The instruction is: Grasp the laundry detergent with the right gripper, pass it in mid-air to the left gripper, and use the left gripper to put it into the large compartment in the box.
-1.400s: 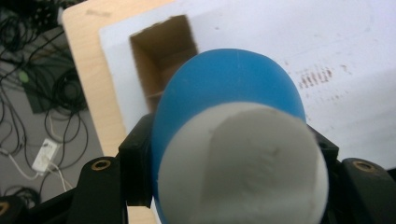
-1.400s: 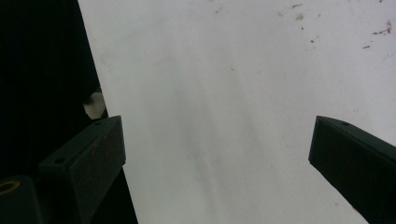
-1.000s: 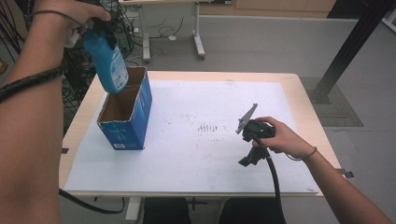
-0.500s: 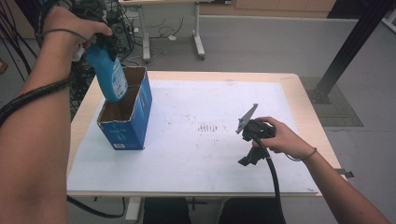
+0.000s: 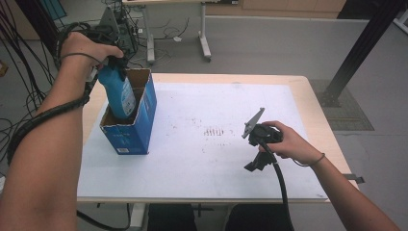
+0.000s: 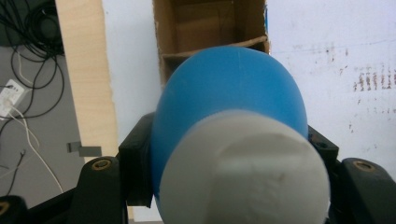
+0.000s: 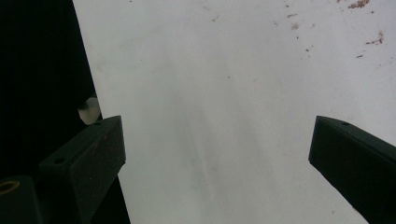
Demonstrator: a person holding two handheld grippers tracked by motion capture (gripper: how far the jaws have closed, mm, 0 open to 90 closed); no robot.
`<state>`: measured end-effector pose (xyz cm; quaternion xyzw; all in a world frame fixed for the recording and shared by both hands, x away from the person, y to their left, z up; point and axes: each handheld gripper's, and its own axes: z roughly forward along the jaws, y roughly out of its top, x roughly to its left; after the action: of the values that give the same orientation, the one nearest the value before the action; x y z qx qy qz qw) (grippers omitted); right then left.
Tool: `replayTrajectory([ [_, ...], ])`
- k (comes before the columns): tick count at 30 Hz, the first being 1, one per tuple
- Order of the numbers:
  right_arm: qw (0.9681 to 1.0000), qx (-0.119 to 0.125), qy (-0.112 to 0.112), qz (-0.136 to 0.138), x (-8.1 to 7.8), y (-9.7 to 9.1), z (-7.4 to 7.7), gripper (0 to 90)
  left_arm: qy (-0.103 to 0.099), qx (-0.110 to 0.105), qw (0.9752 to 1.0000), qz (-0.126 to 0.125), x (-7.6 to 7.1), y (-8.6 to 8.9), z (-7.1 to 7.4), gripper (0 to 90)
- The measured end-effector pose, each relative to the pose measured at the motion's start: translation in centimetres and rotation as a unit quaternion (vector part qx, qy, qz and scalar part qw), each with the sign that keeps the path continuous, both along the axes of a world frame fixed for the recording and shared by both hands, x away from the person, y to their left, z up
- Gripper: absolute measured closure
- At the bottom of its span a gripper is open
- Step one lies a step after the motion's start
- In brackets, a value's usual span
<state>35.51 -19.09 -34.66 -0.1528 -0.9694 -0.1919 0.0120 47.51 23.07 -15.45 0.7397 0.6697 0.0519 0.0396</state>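
Gripping the blue bottle [image 5: 119, 94], left gripper [image 5: 111, 61] points down, seemingly inside box [image 5: 130, 134].

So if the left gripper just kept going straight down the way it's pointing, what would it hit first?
Probably the inside of the open cardboard box: the left gripper points down into it, and the blue bottle it holds would likely reach the box's floor first.

Bottle [image 5: 120, 96] base hidden inside box [image 5: 130, 132]

Black grippers with brass-ringed screw holes, grey three-cornered plate [image 5: 253, 122], ribbed black cables, thin wrist bands.
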Motion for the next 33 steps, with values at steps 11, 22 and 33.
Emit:
replayTrajectory([
  [11,1.0000,0.001,-0.001,-0.002,0.1,-0.1,-0.2,3.8,0.012,-0.002,0.9999,-0.003,0.2,-0.2,-2.5,37.4],
  [22,1.0000,0.003,-0.001,-0.002,0.0,-0.1,-0.3,3.7,0.019,-0.003,0.9998,-0.001,0.2,-0.4,-4.5,37.5],
  [33,1.0000,0.004,0.001,-0.002,0.0,-0.1,-0.5,3.8,0.020,-0.004,0.9998,0.002,0.1,-0.4,-6.8,37.5],
])
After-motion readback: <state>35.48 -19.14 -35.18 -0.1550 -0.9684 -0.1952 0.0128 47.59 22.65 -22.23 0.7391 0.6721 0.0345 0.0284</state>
